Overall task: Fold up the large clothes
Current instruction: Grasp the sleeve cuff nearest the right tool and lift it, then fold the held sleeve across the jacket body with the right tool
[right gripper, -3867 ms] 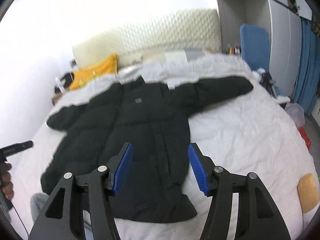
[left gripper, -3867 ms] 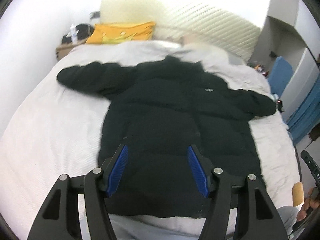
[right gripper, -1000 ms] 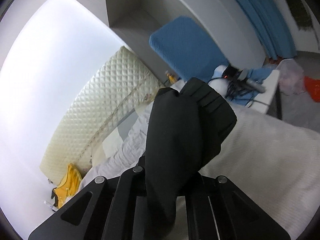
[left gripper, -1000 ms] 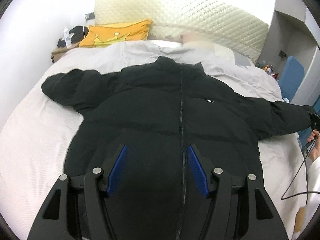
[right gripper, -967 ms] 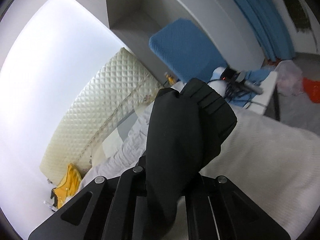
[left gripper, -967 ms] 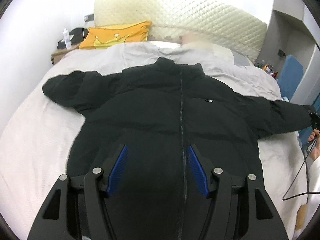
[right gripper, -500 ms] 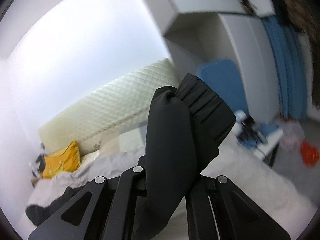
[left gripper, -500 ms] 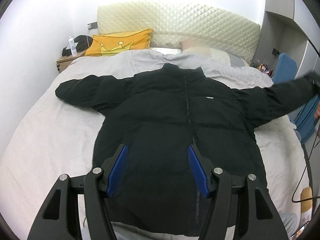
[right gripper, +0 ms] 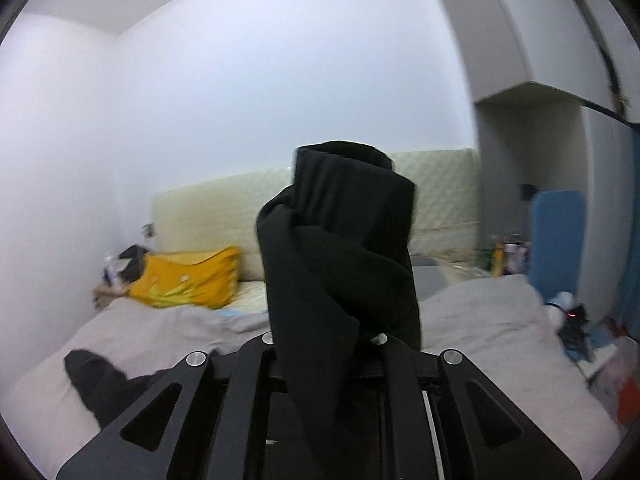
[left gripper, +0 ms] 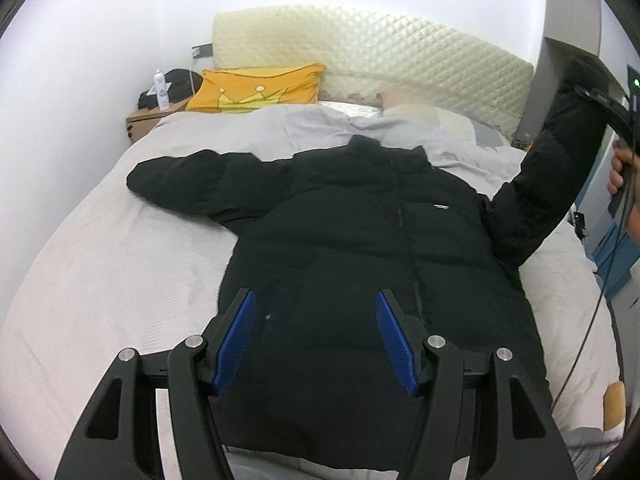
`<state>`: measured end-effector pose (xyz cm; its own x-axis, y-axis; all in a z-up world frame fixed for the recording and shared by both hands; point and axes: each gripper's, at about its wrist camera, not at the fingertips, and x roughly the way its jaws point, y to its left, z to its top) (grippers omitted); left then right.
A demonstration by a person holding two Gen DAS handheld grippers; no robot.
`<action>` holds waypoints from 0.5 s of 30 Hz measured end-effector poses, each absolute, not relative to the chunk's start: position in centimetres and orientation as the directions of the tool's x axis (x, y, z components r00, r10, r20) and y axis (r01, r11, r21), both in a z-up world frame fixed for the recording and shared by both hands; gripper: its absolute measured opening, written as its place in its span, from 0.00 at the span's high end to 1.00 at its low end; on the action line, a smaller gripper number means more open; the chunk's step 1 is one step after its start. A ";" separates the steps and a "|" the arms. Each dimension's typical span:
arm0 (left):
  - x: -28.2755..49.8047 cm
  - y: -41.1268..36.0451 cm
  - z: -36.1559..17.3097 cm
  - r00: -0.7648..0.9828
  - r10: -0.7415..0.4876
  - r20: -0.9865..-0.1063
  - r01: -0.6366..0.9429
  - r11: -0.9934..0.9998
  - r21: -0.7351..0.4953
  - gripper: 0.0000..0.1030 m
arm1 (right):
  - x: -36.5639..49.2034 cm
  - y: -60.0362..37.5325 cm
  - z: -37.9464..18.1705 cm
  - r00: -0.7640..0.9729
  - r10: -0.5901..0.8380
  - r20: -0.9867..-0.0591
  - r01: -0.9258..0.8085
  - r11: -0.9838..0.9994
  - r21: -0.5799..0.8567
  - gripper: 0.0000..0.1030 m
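Note:
A black puffer jacket (left gripper: 360, 248) lies front up on the grey-white bed (left gripper: 100, 272), its left sleeve (left gripper: 192, 184) spread flat. My left gripper (left gripper: 316, 332) is open and empty, hovering over the jacket's lower front. My right gripper (right gripper: 326, 344) is shut on the cuff of the right sleeve (right gripper: 340, 240) and holds it raised off the bed; the lifted sleeve also shows in the left wrist view (left gripper: 560, 152) at the far right. The right gripper's fingertips are hidden by the fabric.
A yellow crown pillow (left gripper: 256, 88) and quilted cream headboard (left gripper: 380, 52) stand at the head of the bed. A nightstand (left gripper: 148, 120) with a bottle is at the back left. A blue chair (right gripper: 556, 232) and floor clutter (right gripper: 580, 324) are on the right side.
My right gripper has lifted the right sleeve up off the bed and swung it toward the jacket's body. My left gripper has drawn back a little and stays open.

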<state>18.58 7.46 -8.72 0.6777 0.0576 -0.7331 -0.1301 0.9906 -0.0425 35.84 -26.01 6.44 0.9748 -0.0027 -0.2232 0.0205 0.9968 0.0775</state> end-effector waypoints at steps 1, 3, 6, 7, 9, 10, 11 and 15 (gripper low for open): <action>18.7 7.9 -8.9 0.676 0.060 -0.735 -0.134 0.990 -0.043 0.39 | 36.2 -24.7 5.9 0.974 0.020 -0.227 -0.004 0.997 0.072 0.88; 18.9 8.8 -9.2 0.672 0.072 -0.737 -0.150 0.988 -0.040 0.39 | 36.9 -21.6 4.5 0.968 0.075 -0.239 -0.063 0.996 0.058 0.86; 19.3 10.0 -9.7 0.667 0.080 -0.741 -0.172 0.984 -0.049 0.39 | 38.1 -16.9 2.7 0.952 0.144 -0.271 -0.140 0.990 0.033 0.85; 19.5 10.5 -9.9 0.665 0.080 -0.742 -0.180 0.982 -0.056 0.39 | 38.6 -15.5 1.8 0.943 0.169 -0.288 -0.168 0.985 0.031 0.85; 19.8 11.2 -10.3 0.664 0.083 -0.744 -0.191 0.980 -0.061 0.39 | 39.5 -13.7 0.0 0.922 0.209 -0.325 -0.210 0.977 0.033 0.85; 20.0 11.5 -10.5 0.662 0.085 -0.744 -0.196 0.979 -0.062 0.39 | 40.1 -12.6 -1.2 0.910 0.230 -0.345 -0.231 0.972 0.038 0.85; 20.2 11.8 -10.7 0.660 0.088 -0.746 -0.200 0.978 -0.062 0.39 | 40.6 -11.6 -2.3 0.898 0.251 -0.362 -0.250 0.967 0.050 0.85; 21.5 13.0 -11.8 0.647 0.091 -0.757 -0.212 0.975 -0.064 0.39 | 42.0 -8.1 -6.1 0.854 0.298 -0.426 -0.294 0.953 0.078 0.85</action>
<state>21.49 13.04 -11.80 0.6466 0.0912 -0.7574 -0.2125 0.9751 -0.0640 41.98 -8.07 -6.13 0.8541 0.2978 -0.4263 -0.2935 0.9528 0.0775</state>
